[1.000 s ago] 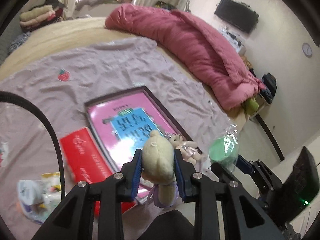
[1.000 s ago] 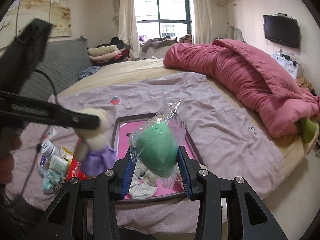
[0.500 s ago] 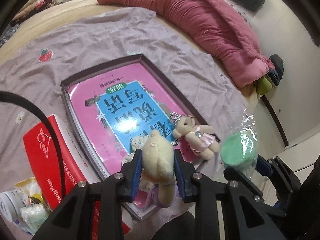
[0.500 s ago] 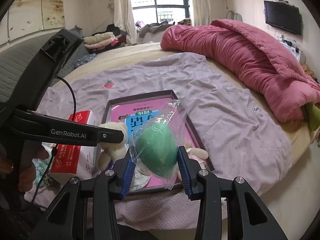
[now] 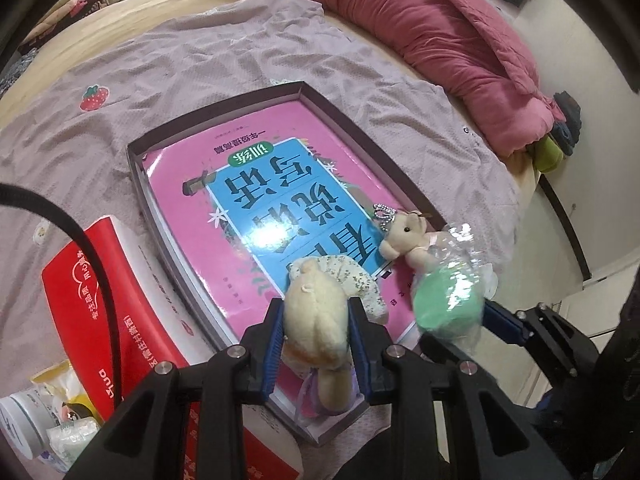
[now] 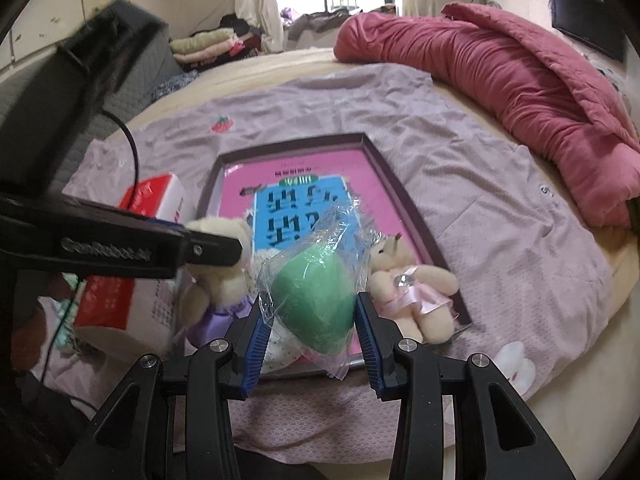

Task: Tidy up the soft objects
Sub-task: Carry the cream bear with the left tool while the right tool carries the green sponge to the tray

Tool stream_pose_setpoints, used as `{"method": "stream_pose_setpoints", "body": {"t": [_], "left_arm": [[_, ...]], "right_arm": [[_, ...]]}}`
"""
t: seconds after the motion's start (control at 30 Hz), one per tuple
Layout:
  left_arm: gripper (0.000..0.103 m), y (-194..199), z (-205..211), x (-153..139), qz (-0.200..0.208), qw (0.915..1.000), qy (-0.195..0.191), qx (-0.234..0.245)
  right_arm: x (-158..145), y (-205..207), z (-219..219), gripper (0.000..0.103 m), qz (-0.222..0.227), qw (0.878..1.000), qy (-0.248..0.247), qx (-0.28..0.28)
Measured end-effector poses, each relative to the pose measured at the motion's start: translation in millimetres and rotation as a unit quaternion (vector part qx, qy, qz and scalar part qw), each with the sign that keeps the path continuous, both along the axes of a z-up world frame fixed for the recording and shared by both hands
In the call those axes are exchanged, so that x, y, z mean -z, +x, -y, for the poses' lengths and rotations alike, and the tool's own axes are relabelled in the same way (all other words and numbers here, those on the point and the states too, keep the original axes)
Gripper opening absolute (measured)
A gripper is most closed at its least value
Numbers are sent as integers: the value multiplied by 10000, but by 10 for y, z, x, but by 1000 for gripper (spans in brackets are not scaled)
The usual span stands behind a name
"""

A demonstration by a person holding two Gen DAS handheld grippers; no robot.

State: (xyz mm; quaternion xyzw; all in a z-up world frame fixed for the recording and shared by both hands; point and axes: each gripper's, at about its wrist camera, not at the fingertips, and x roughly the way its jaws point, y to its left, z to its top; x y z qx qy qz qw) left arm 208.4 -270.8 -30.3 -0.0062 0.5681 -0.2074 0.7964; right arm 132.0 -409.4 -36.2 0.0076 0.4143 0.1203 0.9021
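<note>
My left gripper (image 5: 316, 320) is shut on a cream teddy bear in a purple dress (image 5: 314, 320), held just above the near end of a dark shallow box (image 5: 224, 108) with a pink and blue book inside. My right gripper (image 6: 310, 312) is shut on a green sponge wrapped in clear plastic (image 6: 316, 296), low over the same box (image 6: 288, 142). A second small bear in a pink dress (image 6: 416, 292) lies on the box's near right corner. A white floral soft piece (image 5: 356, 280) lies under the held bear (image 6: 218, 256).
A red and white box (image 5: 100, 304) lies left of the dark box. Small packets and a jar (image 5: 48, 432) sit at the lower left. A lilac sheet (image 6: 500, 216) covers the bed; a rolled red quilt (image 6: 500, 64) lies along the far right.
Both grippers have moved forward and down toward the near end of the dark box, each still holding its object. The pink-dress bear and the box now appear much closer.
</note>
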Motion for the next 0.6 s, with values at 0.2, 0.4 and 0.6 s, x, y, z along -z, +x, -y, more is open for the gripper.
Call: {"method": "stream_pose_setpoints", "body": {"t": [0.2, 0.4, 0.6], "left_arm": [[32, 16, -20, 40, -44, 10000, 15, -9], [32, 34, -37, 64, -62, 10000, 9, -12], [32, 63, -35, 88, -47, 10000, 19, 5]], "right_arm": [[179, 69, -36, 44, -283, 9996, 16, 28], [226, 85, -34, 44, -342, 9994, -17, 110], [244, 66, 11, 47, -362, 9991, -48, 218]]}}
